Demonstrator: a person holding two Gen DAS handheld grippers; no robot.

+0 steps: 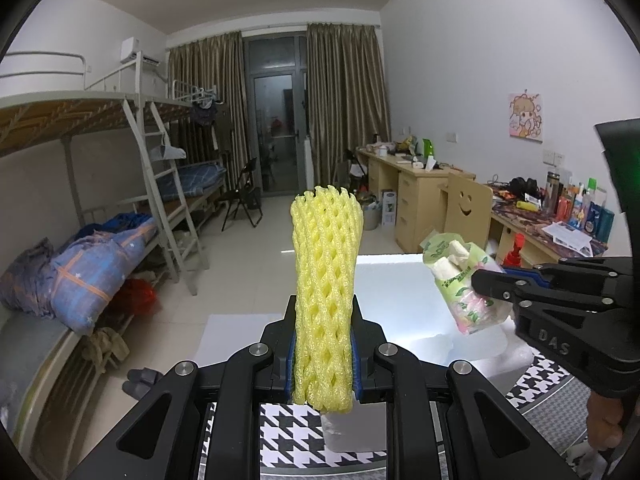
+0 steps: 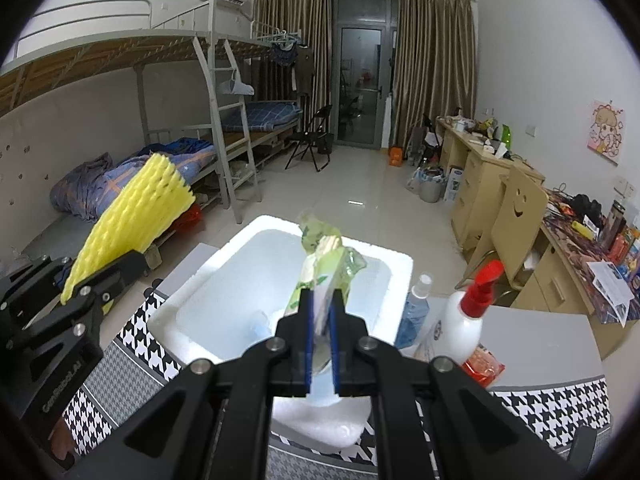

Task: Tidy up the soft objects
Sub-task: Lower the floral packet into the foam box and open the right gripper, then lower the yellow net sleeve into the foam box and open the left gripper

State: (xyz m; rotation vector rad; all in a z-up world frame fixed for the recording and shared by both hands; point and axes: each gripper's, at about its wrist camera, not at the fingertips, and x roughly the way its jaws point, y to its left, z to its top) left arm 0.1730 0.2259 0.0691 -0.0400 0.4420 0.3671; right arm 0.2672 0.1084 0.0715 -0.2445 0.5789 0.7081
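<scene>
My left gripper (image 1: 324, 344) is shut on a yellow foam net sleeve (image 1: 325, 288) and holds it upright in the air; the sleeve also shows at the left of the right wrist view (image 2: 132, 216). My right gripper (image 2: 321, 320) is shut on a green tissue pack (image 2: 324, 264) and holds it above the white foam box (image 2: 224, 264). In the left wrist view the tissue pack (image 1: 460, 276) hangs from the right gripper (image 1: 486, 286) at the right, over the foam box (image 1: 400, 280).
A houndstooth cloth (image 2: 132, 344) covers the table under the box. A white pump bottle with a red top (image 2: 466, 320) and a blue spray bottle (image 2: 416, 312) stand right of the box. Bunk beds (image 2: 160, 120) are on the left, desks (image 2: 480, 168) on the right.
</scene>
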